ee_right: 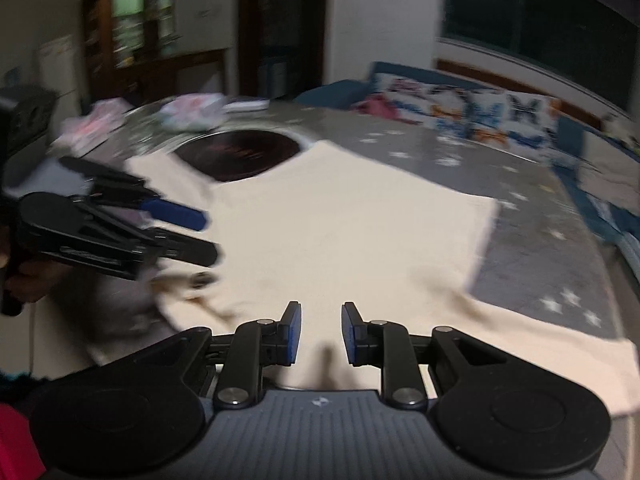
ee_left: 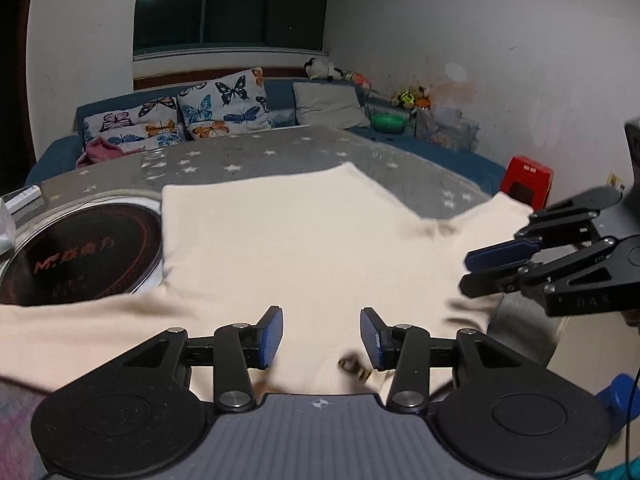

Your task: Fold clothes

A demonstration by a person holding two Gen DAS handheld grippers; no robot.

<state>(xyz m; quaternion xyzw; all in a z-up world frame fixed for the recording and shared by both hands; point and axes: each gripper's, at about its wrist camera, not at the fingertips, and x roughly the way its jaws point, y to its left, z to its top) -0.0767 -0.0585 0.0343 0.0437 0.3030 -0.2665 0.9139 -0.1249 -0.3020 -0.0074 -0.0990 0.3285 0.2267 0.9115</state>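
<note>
**Cream top spread flat on the star-print table, both grippers hovering empty**

The table fills the middle of both views, round-edged and covered in a grey cloth dotted with white stars under a glossy, clear layer. Set into it is a dark circular hotplate with a metal rim and red lettering.

Over most of the near half lies the cream garment, a soft, matte knit-looking top. Its body is spread out smooth, with one sleeve running off to the left across the hotplate's near edge and the other reaching to the right edge of the table. The neckline, blurred, sits at the near edge just under the left gripper. I see no fold line in the body, so the garment lies open and flat; as a judgement, the folding itself remains to be done, sleeves and body alike.

The left gripper hangs just above the collar area with its blue-padded jaws apart and nothing between them. The right gripper hovers over the near right part of the cloth, jaws likewise parted and empty; motion blur smears that view.
</note>
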